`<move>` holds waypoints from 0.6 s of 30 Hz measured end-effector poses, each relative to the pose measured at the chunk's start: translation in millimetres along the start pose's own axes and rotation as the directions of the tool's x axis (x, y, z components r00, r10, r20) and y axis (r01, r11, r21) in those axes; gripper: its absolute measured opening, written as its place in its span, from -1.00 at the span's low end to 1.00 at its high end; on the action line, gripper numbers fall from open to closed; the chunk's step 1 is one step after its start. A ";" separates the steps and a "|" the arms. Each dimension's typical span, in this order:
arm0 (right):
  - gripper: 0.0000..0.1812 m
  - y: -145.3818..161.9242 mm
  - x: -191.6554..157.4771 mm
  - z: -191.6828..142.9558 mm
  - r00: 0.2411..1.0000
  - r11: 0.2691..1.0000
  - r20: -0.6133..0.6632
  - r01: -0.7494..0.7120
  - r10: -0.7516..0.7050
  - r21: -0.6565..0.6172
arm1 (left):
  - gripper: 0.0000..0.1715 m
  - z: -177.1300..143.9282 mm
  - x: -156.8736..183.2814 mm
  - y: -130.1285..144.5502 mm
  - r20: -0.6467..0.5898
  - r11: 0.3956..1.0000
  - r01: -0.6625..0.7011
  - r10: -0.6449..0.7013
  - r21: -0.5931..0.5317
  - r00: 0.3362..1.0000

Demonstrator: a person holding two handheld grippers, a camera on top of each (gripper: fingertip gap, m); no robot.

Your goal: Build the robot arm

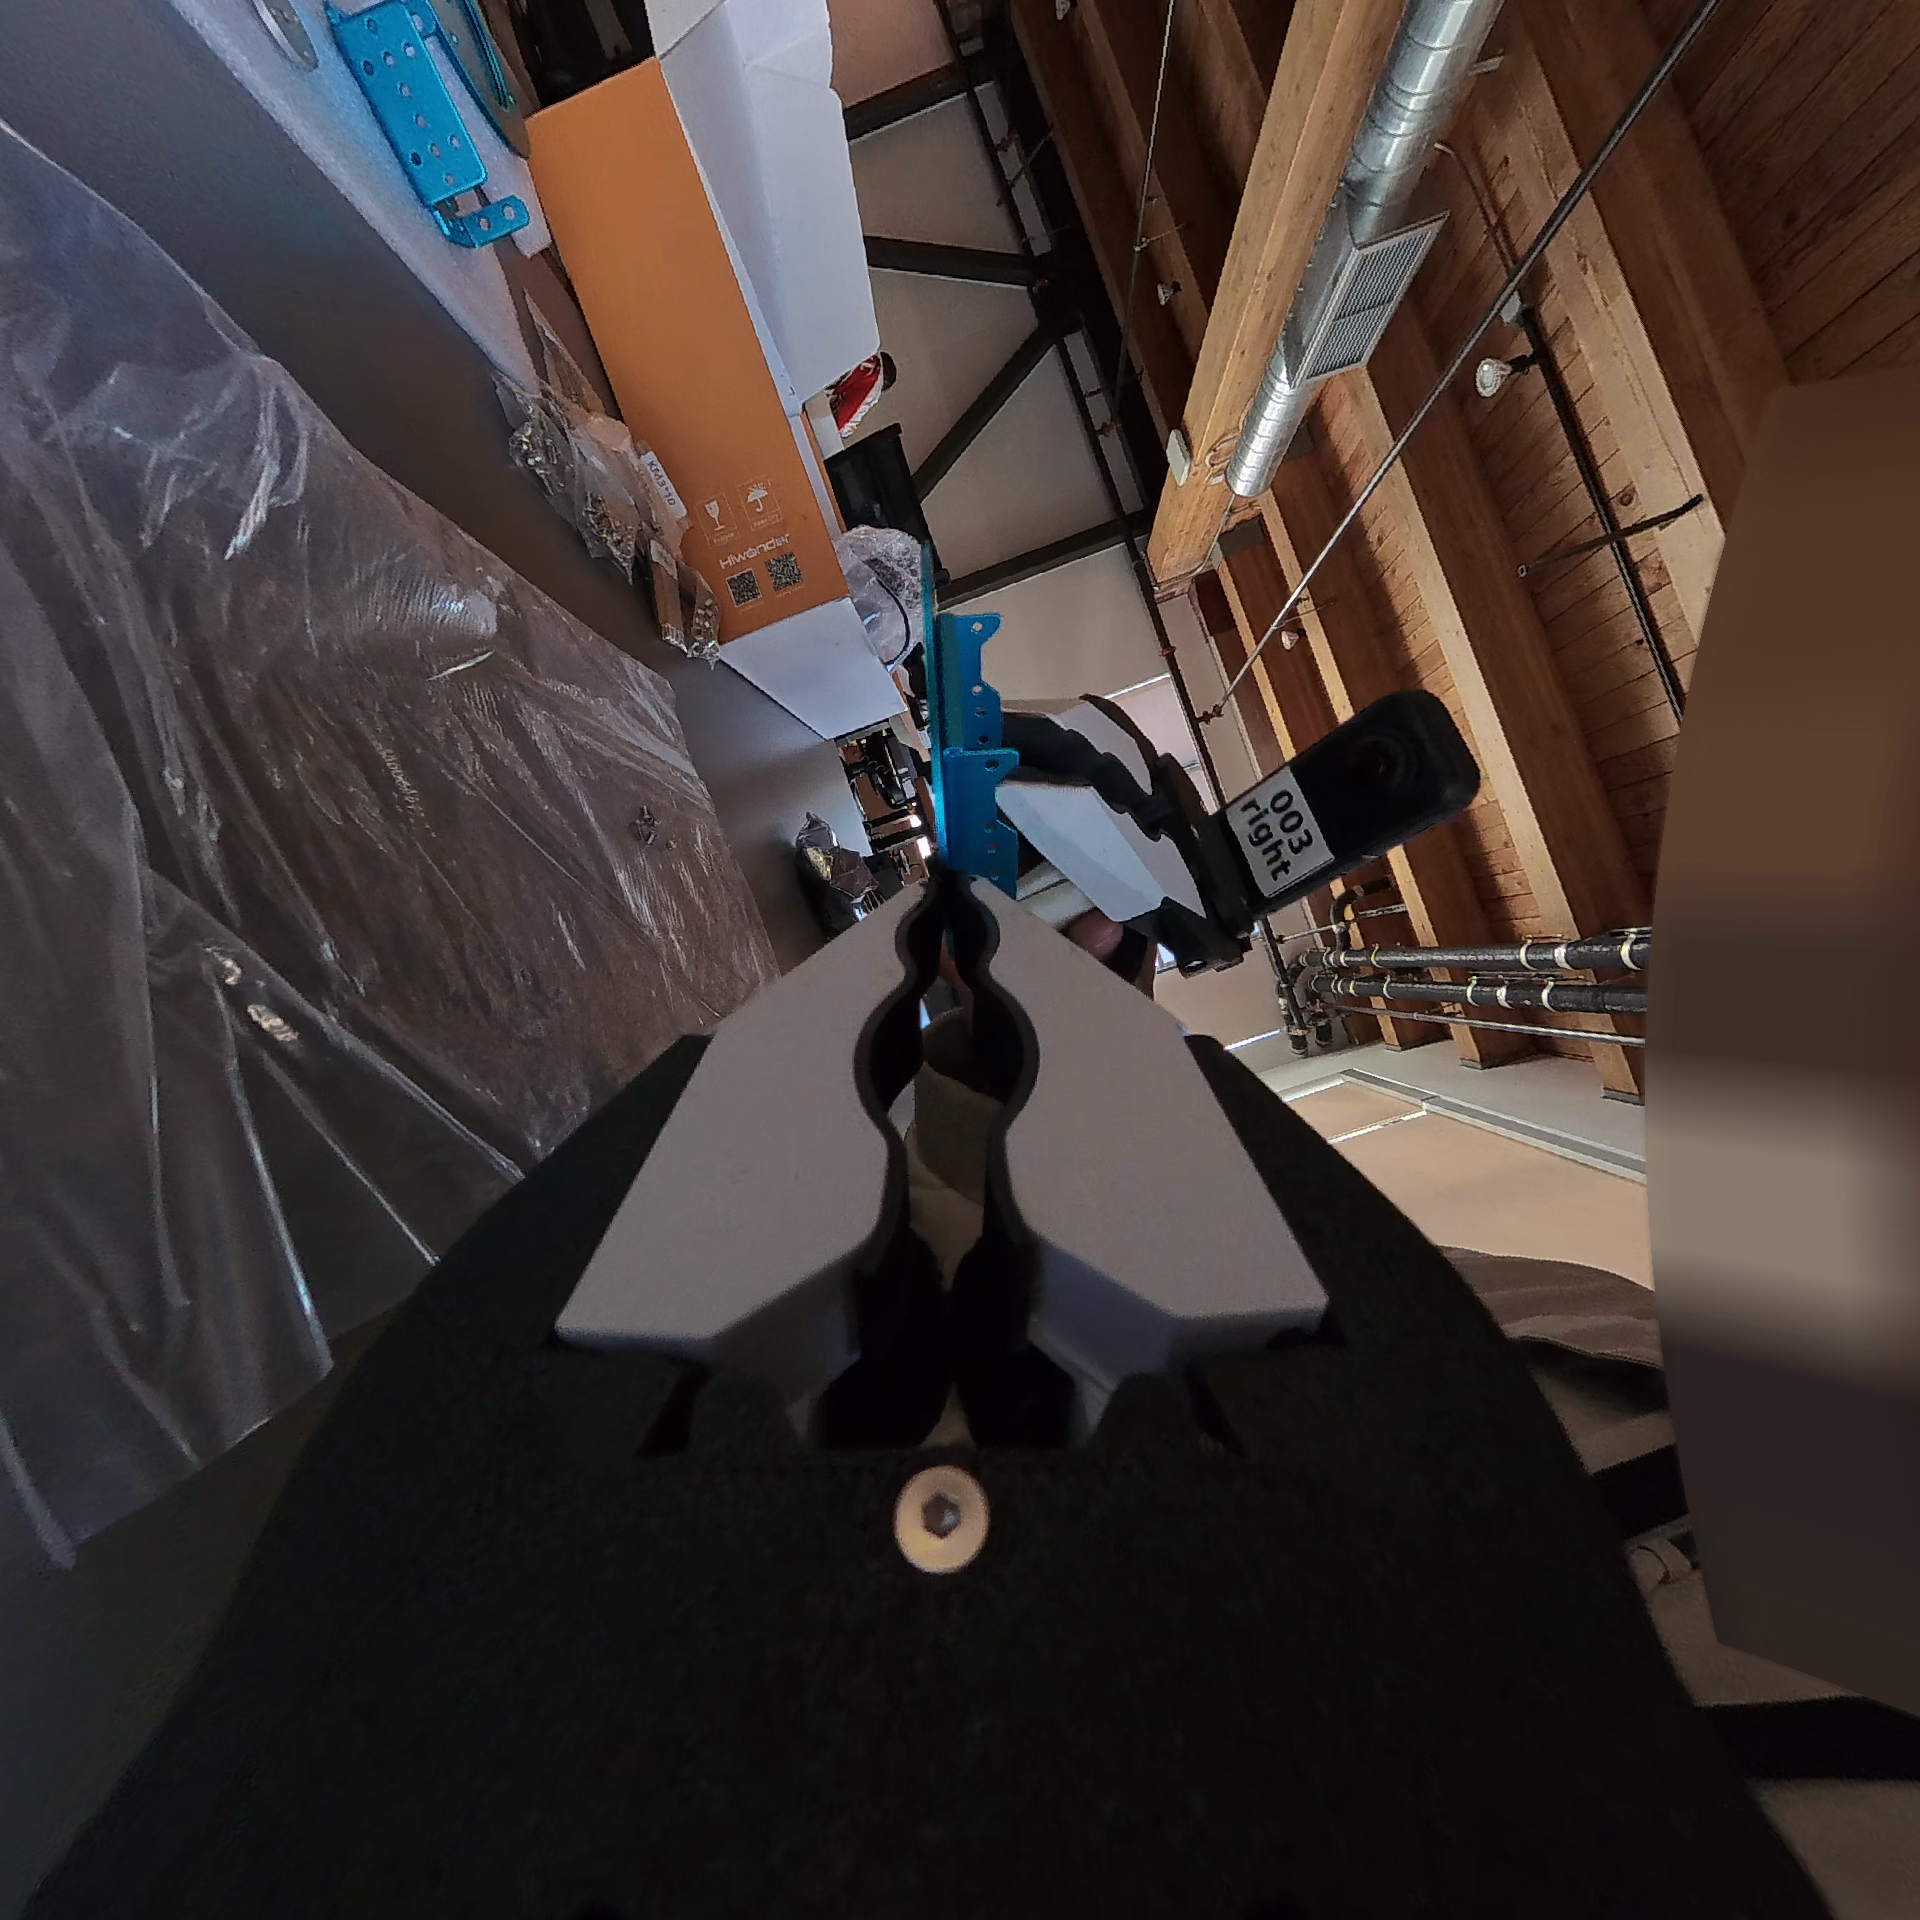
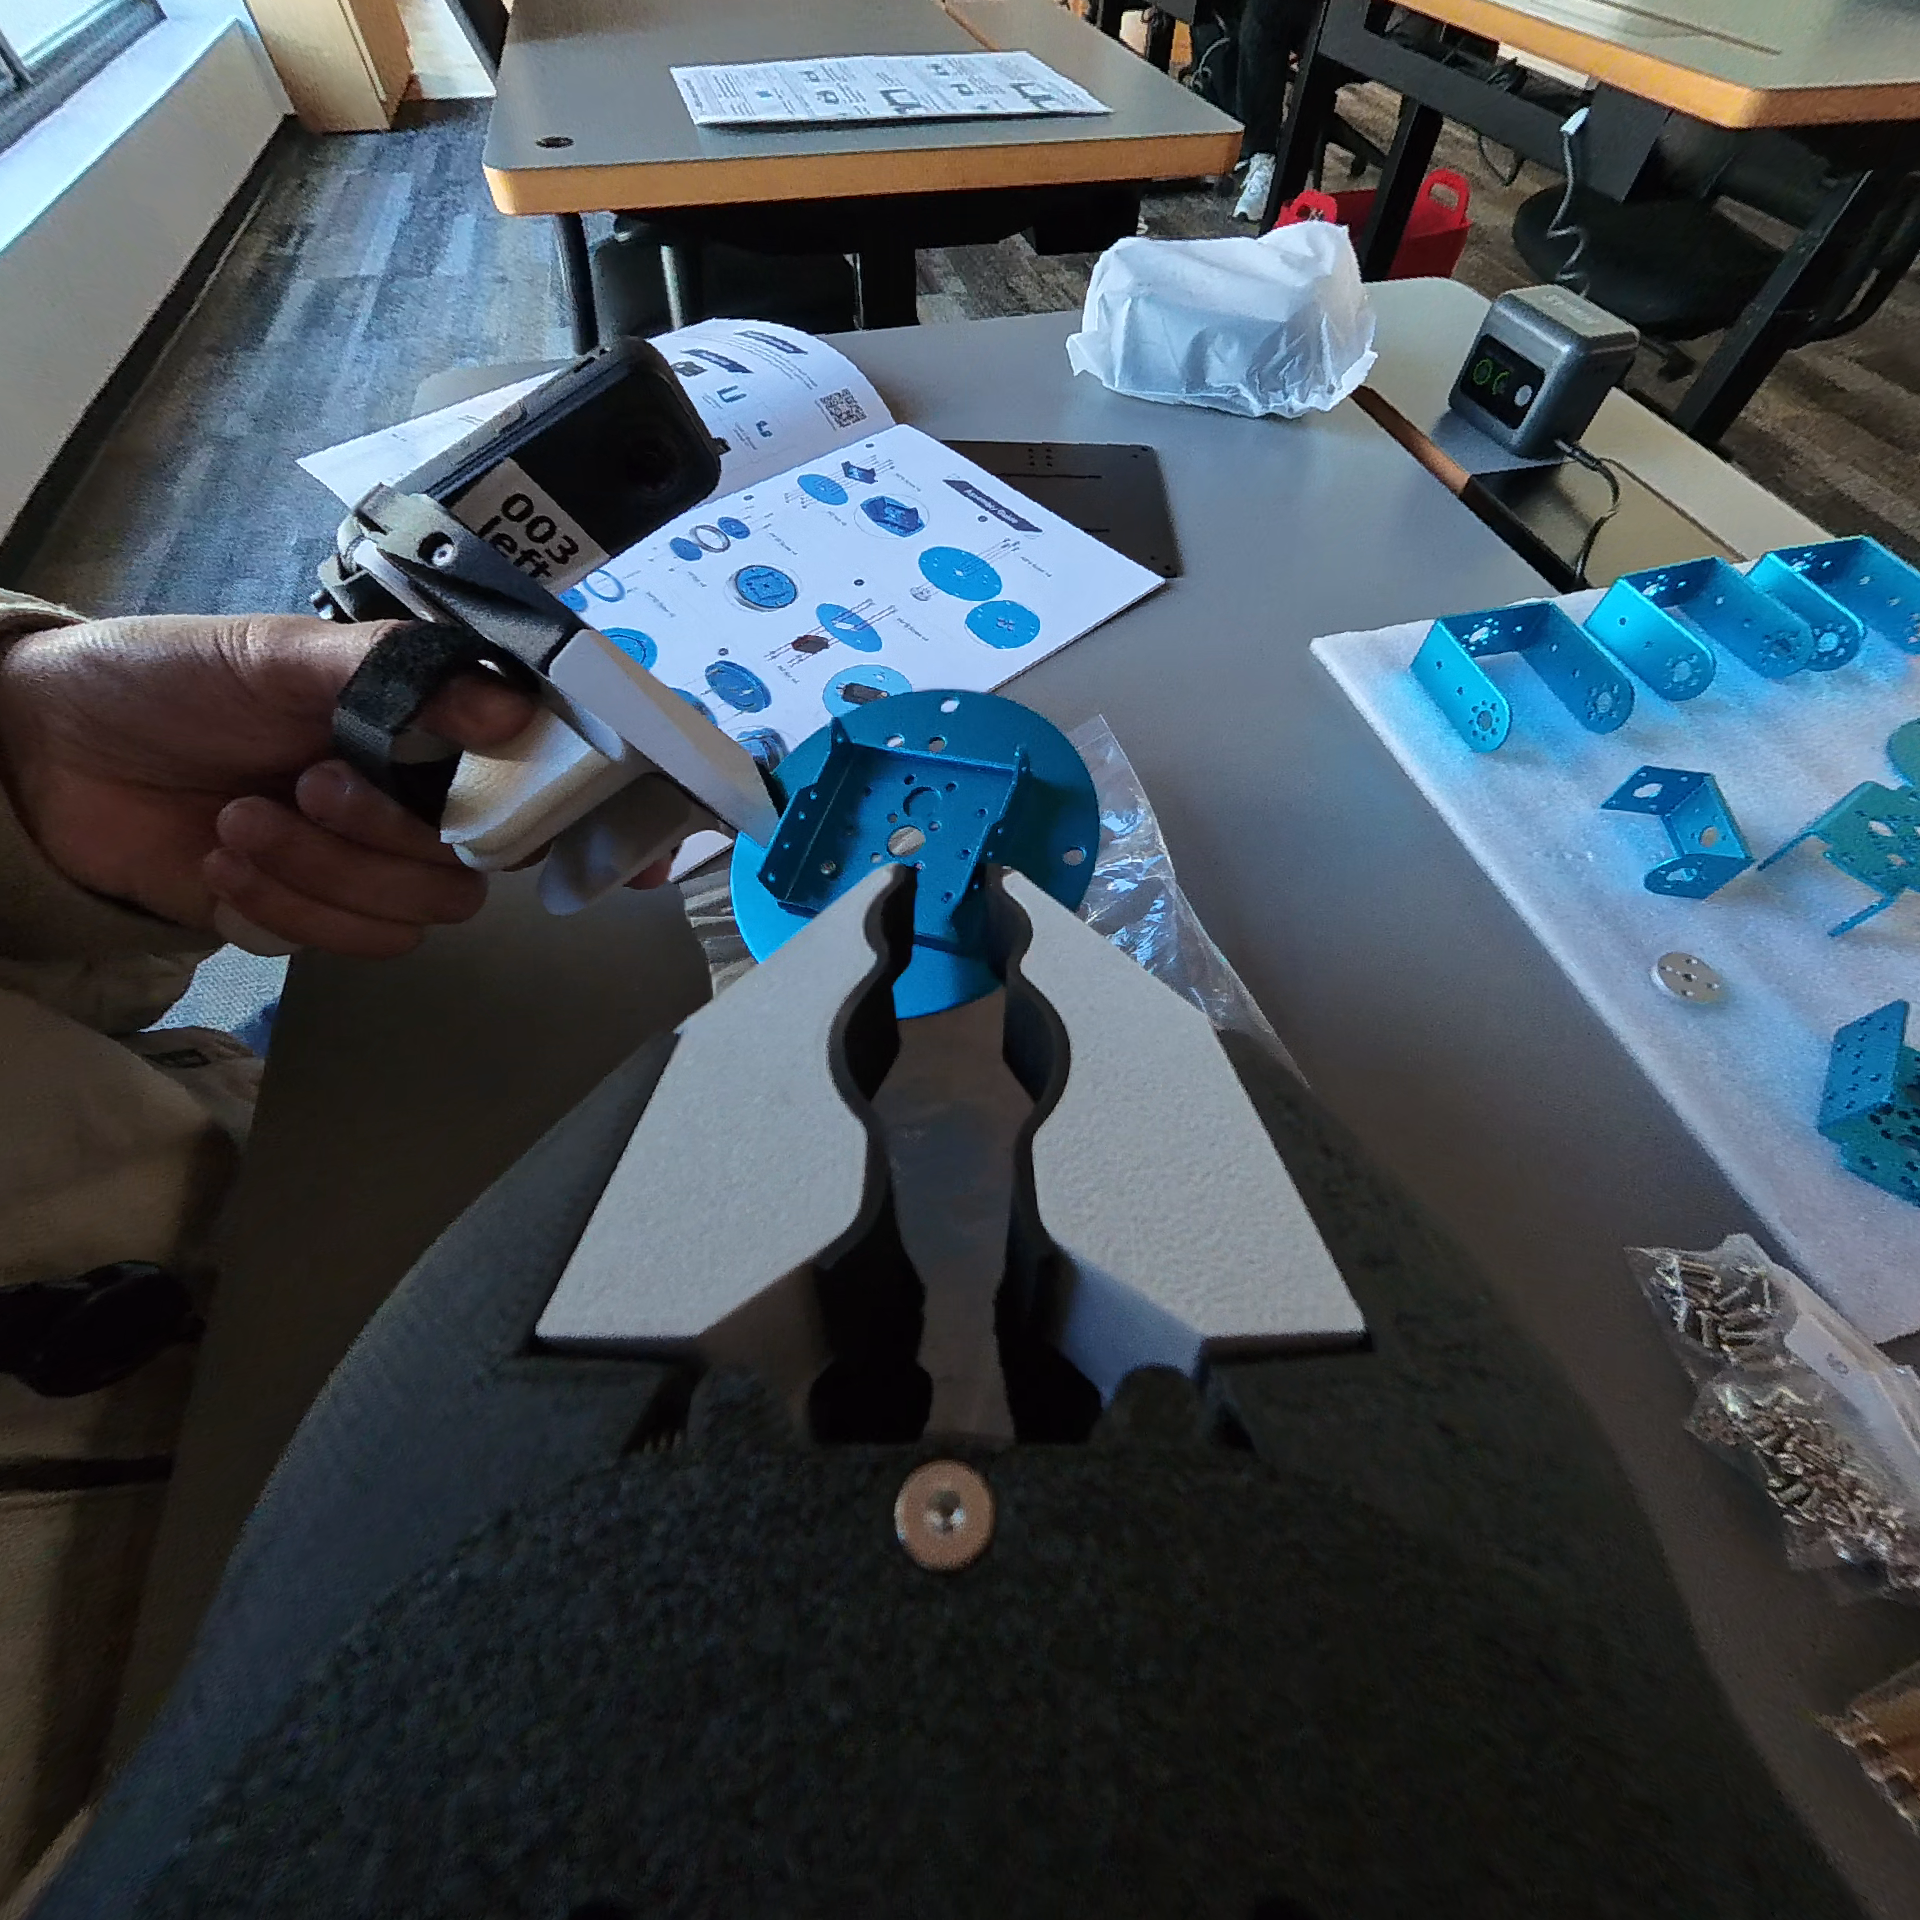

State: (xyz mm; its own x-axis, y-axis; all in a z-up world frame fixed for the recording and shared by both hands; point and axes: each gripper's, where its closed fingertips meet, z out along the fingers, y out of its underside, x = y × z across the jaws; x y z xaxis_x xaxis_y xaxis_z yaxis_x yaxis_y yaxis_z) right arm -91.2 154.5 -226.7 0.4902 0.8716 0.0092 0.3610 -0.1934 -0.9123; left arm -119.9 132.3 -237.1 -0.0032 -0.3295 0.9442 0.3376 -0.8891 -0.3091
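A round blue metal disc (image 2: pixel 1044 743) with a blue perforated U-bracket (image 2: pixel 894 800) on it is held above the grey table (image 2: pixel 1299 727). My left gripper (image 1: pixel 951 896) is shut on the disc's edge, which shows edge-on as a thin blue plate (image 1: pixel 940 707). In the right wrist view the left gripper (image 2: pixel 764 816) comes in from the left, held by a hand (image 2: pixel 208 769). My right gripper (image 2: pixel 948 883) is shut on a wall of the bracket. In the left wrist view the right gripper (image 1: pixel 1013 800) meets the bracket (image 1: pixel 977 769) from the right.
An open instruction booklet (image 2: pixel 883 582) and a black plate (image 2: pixel 1091 499) lie behind the disc. A white foam sheet (image 2: pixel 1558 935) with several blue brackets is on the right, with bags of screws (image 2: pixel 1787 1403) in front. A white plastic bag (image 2: pixel 1226 322), a grey device (image 2: pixel 1548 364) and an orange-and-white box (image 1: pixel 675 343) stand nearby. About 5 centimeters separates my left fingertips from my right.
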 end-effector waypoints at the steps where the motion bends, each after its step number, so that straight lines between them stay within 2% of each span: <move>1: -0.86 0.2 -0.2 0.6 1.000 1.000 0.005 -0.004 0.004 -0.001 | -1.00 0.0 -0.4 0.0 0.002 1.000 -0.002 0.002 -0.001 1.000; 18: -0.85 -3.4 3.3 -2.8 0.998 0.999 0.042 -0.042 0.041 0.026 | -1.00 1.1 -1.1 1.9 -0.006 1.000 -0.002 0.001 -0.011 1.000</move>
State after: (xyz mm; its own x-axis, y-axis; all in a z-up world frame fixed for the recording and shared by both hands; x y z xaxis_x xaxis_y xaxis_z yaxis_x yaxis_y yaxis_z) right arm -88.6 156.8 -222.4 0.4708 0.8810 -0.0456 0.3193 -0.2183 -0.9222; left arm -118.2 131.4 -238.6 -0.0085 -0.3328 0.9430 0.3273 -0.8920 -0.3118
